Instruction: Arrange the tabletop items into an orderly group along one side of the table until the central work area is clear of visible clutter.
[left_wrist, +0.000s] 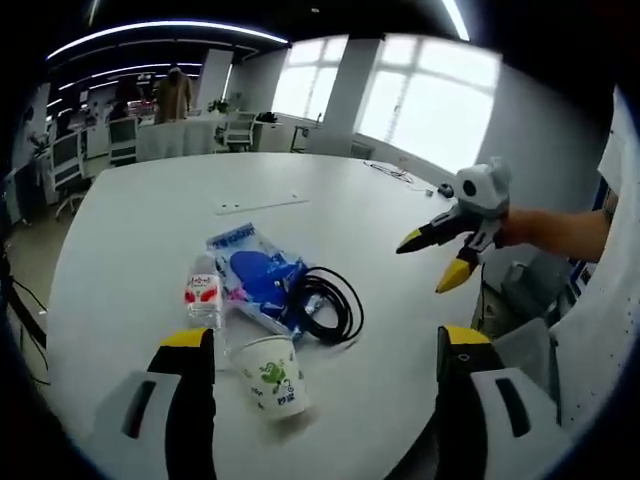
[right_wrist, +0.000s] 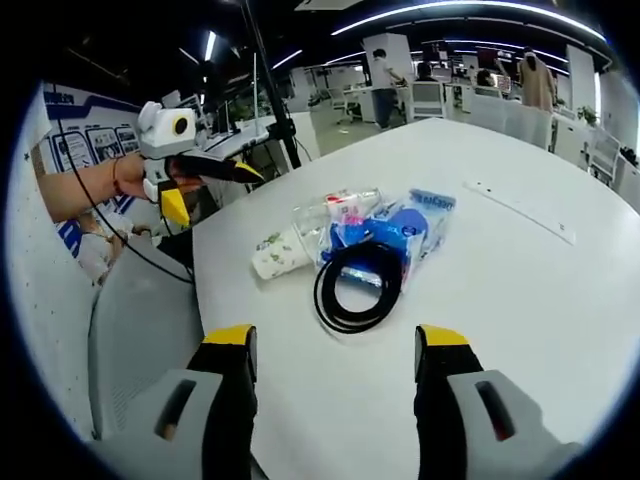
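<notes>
Both tools hang above the round white surface (left_wrist: 150, 230) with jaws spread, holding nothing: the left tool (left_wrist: 322, 350) over the near rim, the right tool (right_wrist: 335, 350) opposite. The clutter sits bunched near that rim: a white paper cup with green print (left_wrist: 272, 374) lying on its side, a small clear water bottle with red label (left_wrist: 203, 296) at its 11 o'clock, a blue-and-clear plastic packet (left_wrist: 252, 272), and a coiled black cable (left_wrist: 326, 305) at the packet's 3 o'clock. Best to start with the cup: pinch its rim gently, since thin paper likely crushes.
</notes>
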